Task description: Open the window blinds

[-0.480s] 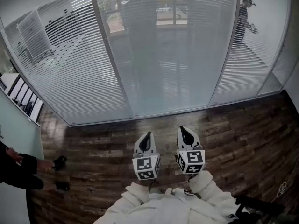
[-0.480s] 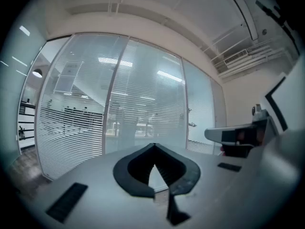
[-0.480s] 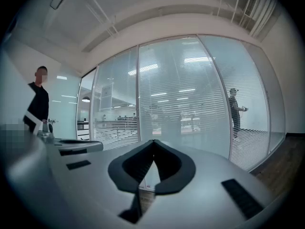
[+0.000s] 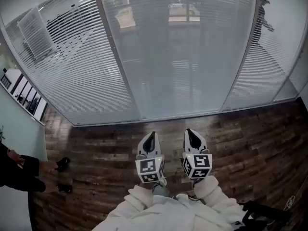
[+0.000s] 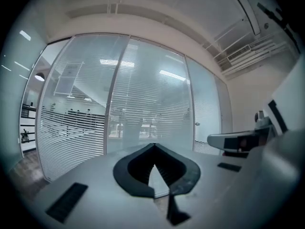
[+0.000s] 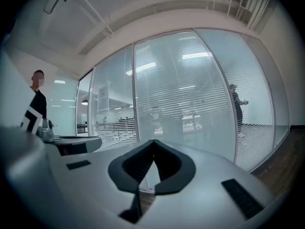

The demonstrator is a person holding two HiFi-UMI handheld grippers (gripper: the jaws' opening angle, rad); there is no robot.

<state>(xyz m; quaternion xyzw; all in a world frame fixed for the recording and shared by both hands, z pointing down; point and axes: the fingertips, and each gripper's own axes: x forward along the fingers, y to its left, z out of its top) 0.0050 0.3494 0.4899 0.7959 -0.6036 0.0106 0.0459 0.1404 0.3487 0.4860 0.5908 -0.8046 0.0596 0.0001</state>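
Above the wooden floor (image 4: 96, 143), facing the window blinds (image 4: 178, 47), the left tool (image 4: 151, 137) and right tool (image 4: 191, 134) are both closed, gripping nothing.

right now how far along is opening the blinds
Nothing looks done: the blinds hang down across the window. In hand: the left gripper and right gripper are shut, empty, over the floor, short of the window. Left: reaching the blinds and opening them.

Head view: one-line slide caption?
Left hand-held gripper and right hand-held gripper, both shut, side by side over wood floor, facing window blinds.
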